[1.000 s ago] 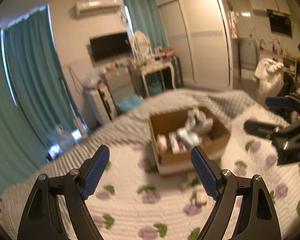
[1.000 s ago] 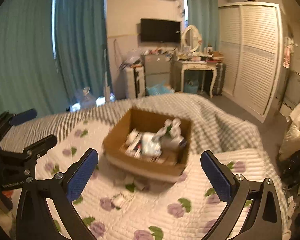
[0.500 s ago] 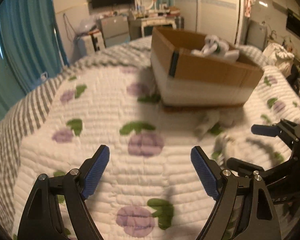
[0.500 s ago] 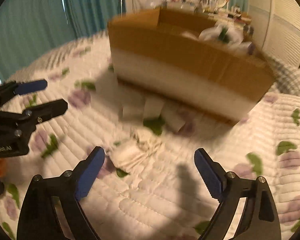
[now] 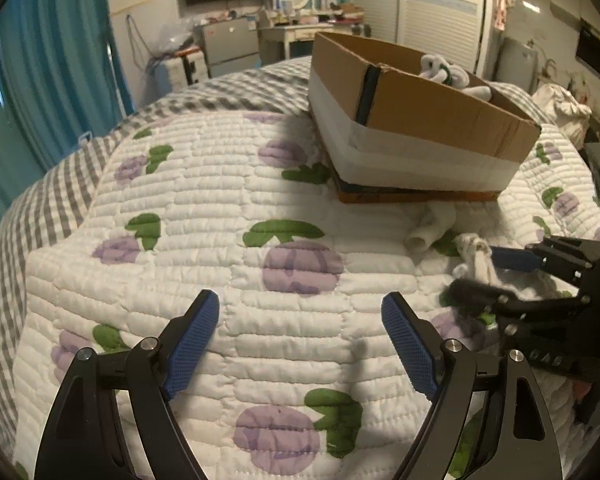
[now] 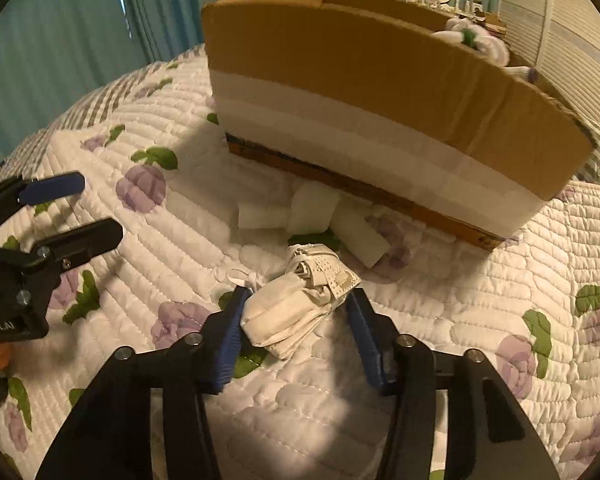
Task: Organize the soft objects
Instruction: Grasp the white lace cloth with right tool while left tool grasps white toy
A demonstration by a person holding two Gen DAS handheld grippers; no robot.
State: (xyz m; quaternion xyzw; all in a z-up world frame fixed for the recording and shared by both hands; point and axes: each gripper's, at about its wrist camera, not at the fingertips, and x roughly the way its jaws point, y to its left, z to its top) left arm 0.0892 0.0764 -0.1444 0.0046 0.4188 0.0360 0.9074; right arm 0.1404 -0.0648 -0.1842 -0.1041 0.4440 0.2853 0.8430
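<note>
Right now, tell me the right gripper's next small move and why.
Probably finish closing the right gripper on the rolled white sock, then lift. Its blue pads flank the roll on the quilt, seemingly touching but not squeezing. The cardboard box stands just behind; the left gripper is open and empty.

I brought both grippers down from their high view over the bed to just above the white quilted bedspread with purple flowers and green leaves, so the brown cardboard box with white tape around its base went from a small shape seen from above to a wall filling the right wrist view. My right gripper narrowed from wide apart to flank the rolled off-white cloth bundle, its blue pads now just beside or touching it. My left gripper dropped low over the quilt, jaws unchanged in spread.
</note>
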